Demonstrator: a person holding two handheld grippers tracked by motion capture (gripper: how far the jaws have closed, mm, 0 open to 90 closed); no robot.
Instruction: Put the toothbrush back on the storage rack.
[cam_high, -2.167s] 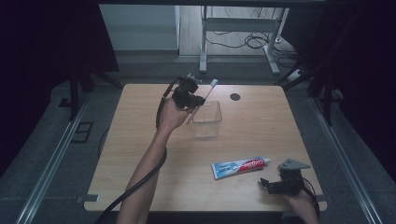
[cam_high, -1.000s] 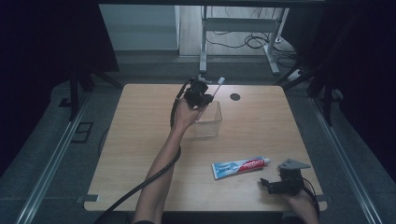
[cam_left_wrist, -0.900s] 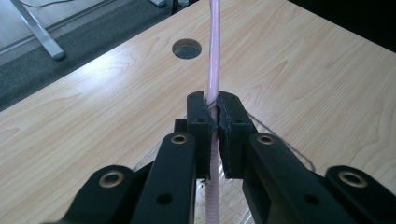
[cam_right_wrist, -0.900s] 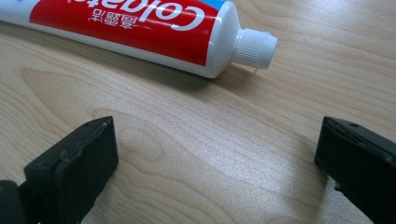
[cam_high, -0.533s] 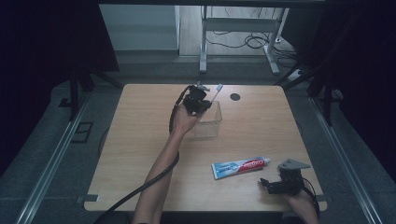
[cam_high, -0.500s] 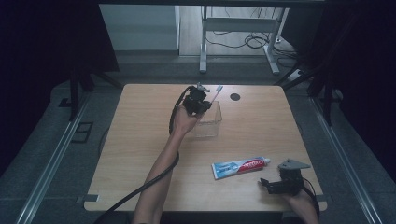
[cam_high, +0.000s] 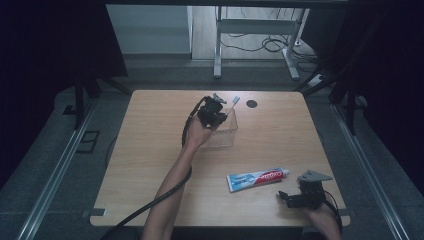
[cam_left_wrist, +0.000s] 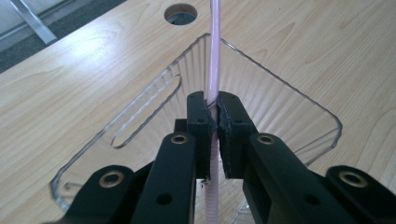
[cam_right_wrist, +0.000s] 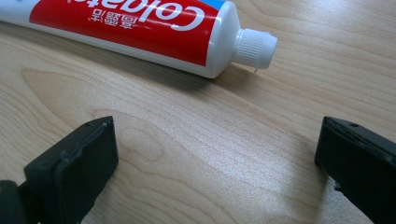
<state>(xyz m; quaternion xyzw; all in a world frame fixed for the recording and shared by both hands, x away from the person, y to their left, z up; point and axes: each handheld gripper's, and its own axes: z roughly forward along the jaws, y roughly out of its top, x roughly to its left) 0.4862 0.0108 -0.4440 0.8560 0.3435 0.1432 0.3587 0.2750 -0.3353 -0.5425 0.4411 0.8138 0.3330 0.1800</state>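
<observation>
My left gripper (cam_left_wrist: 212, 116) is clamped on the pale pink handle of the toothbrush (cam_left_wrist: 214, 56), and I hold it over the clear ribbed box (cam_left_wrist: 299, 116) at the far middle of the table (cam_high: 150, 130), the brush slanting up and away with its head (cam_high: 236, 100) out past the box's far rim. The worry I have is the grip itself: the handle is thin, round and smooth, pinched at one narrow spot, so it could pivot or slide between the pads if I tip my wrist. If I let go with the brush this slanted, I judge the head end may catch on the rim and the brush could tip out onto the table rather than dropping in. The box looks light, so a knock from my jaws might shove it. My right gripper (cam_right_wrist: 215, 158) rests low near the front right of the table with its jaws spread wide and nothing between them, just short of the toothpaste tube (cam_right_wrist: 140, 28), whose white cap (cam_right_wrist: 254, 48) points past it; a careless sweep would roll the tube. Counted: one toothbrush, one clear box, one toothpaste tube, two grippers, one round hole (cam_high: 251, 104) in the tabletop.
</observation>
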